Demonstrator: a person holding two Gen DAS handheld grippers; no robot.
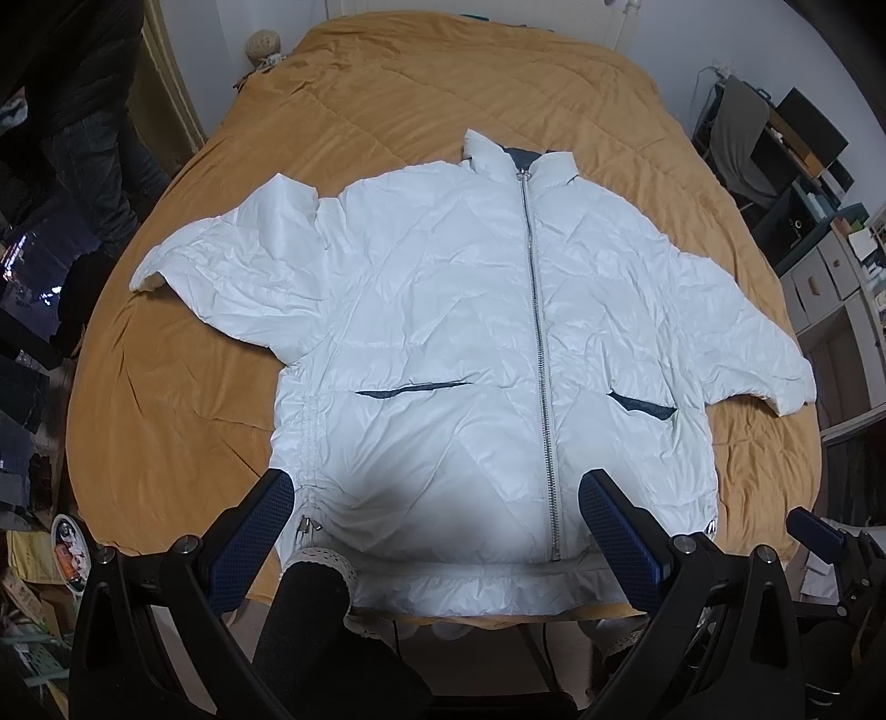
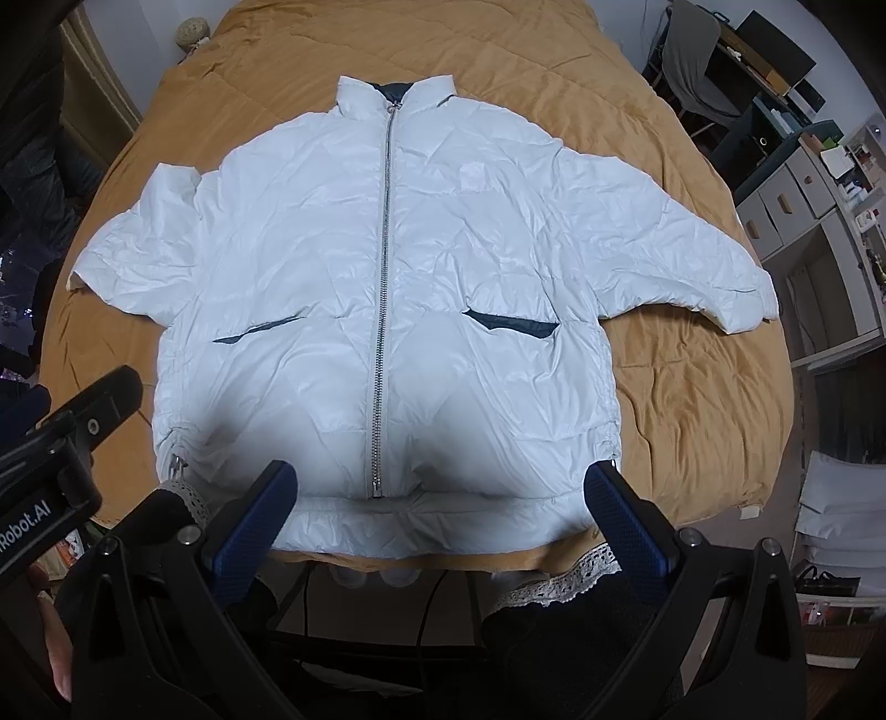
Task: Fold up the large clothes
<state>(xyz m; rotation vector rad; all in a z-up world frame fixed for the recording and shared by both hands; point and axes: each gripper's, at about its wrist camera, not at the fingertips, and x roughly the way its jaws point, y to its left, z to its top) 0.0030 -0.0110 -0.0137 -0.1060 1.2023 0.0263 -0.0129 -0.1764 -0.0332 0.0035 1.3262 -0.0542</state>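
Observation:
A white puffer jacket (image 1: 443,310) lies flat and face up on the orange bedspread (image 1: 387,99), zipped, collar at the far end, both sleeves spread out sideways. It also shows in the right wrist view (image 2: 443,249). My left gripper (image 1: 437,498) is open and empty, held over the jacket's near hem on its left half. My right gripper (image 2: 443,493) is open and empty, held over the near hem around the zipper's bottom end. The left gripper's body (image 2: 72,426) shows at the left of the right wrist view.
The bed's near edge (image 2: 443,554) runs just below the hem. Shelves and drawers (image 1: 830,266) stand to the right of the bed. Dark clothes (image 1: 66,138) hang at the left. A knitted ball (image 1: 263,44) lies at the bed's far left corner.

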